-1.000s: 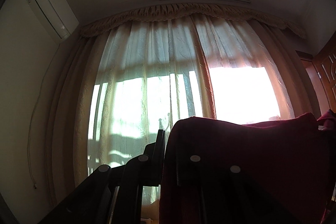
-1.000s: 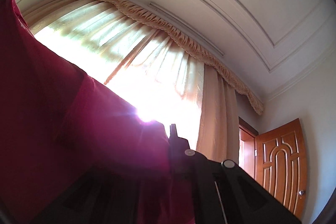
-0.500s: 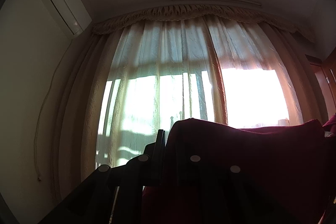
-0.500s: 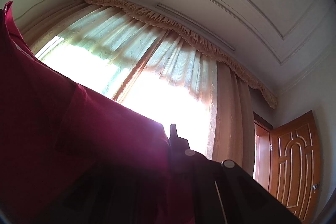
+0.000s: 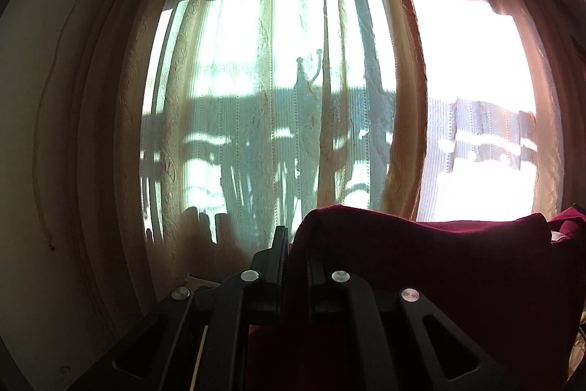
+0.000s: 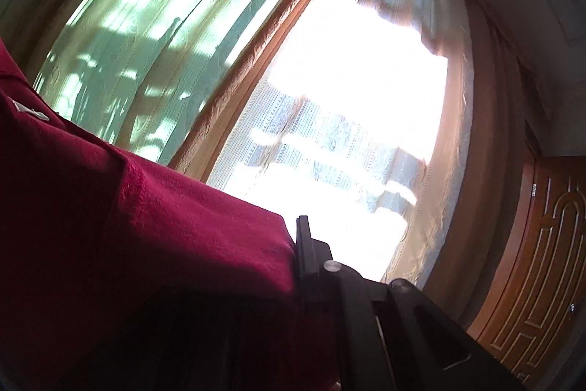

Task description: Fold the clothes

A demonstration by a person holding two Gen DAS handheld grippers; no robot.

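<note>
- Since a second ago both views have dipped: ceiling and the wall air-conditioner have slid out of the left wrist view, the curtains [image 5: 293, 79] now fill it; in the right wrist view the ceiling mouldings are mostly gone and the wooden door [image 6: 542, 262] sits lower right. Both hands have come down and tipped toward level.
- Left gripper [image 5: 293, 244]: jaws nearly closed, pinching an edge of the dark red garment [image 5: 421, 281]; cloth drapes over its right finger and runs off to the right.
- Right gripper [image 6: 295, 244]: jaws likewise pressed together on the garment [image 6: 128, 226], which covers its left finger and spreads left.
- Garment hangs in the air between the two grippers, top edge stretched fairly taut, no support surface in view. Judged reason: holding two corners apart spreads it flat before laying it down for a fold.
- Fabric: matte, slightly fuzzy knit weave, soft sagging edge; a small pale label shows at the far left of the right view.
- Curtains: sheer, ribbed, backlit; heavier tan drapes beside them.
</note>
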